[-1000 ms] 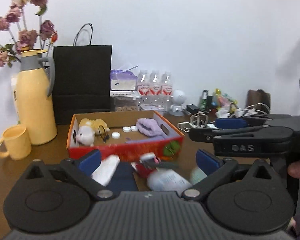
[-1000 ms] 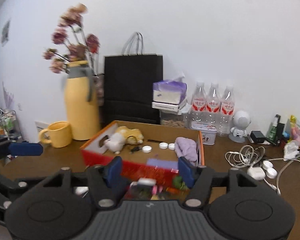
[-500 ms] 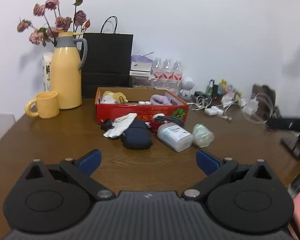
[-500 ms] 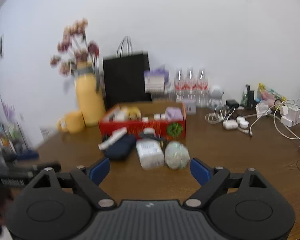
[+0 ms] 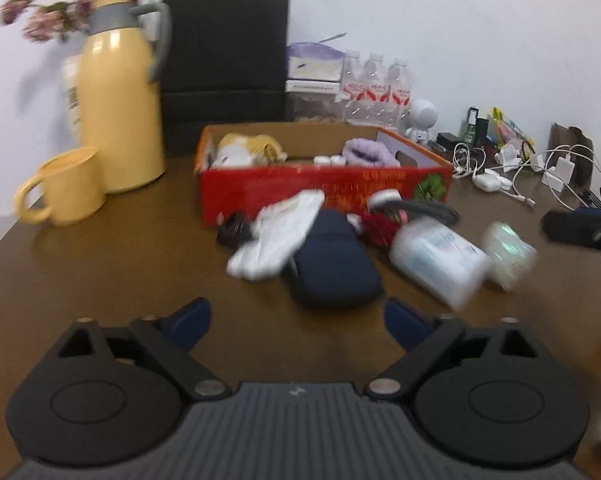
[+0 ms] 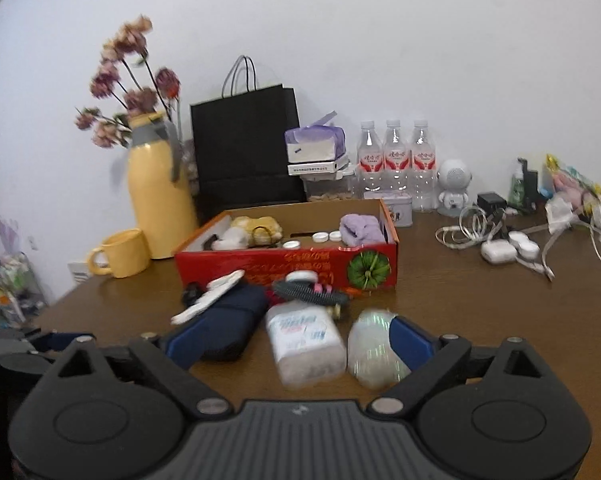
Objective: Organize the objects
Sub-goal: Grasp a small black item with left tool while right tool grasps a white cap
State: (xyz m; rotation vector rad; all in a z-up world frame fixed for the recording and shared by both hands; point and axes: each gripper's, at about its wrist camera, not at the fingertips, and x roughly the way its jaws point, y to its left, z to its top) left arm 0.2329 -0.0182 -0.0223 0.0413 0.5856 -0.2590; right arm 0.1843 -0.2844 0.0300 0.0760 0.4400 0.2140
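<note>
The shallow red cardboard box (image 6: 286, 262) on the brown wooden counter (image 5: 100, 272) serves as the landmark: inside it already lie a yellow-and-white plush toy (image 6: 248, 231), a few small white caps (image 6: 320, 237) and a lilac cloth bundle (image 6: 360, 229), so part of the sorting looks done. Just in front of the box a loose heap still waits: a dark navy soft pouch (image 5: 332, 264) with a white flat packet (image 5: 278, 236) lying over it, a white plastic bottle on its side (image 6: 304, 340), a clear crinkly wrapped roll (image 6: 370, 348) and a dark hairbrush (image 6: 310, 292). The left gripper (image 5: 296, 320) has its fingers spread, now closing slightly, nothing between them; the navy pouch lies just ahead. The right gripper (image 6: 296, 340) has its fingers spread and opening, framing the white bottle and roll without pressing on either.
</note>
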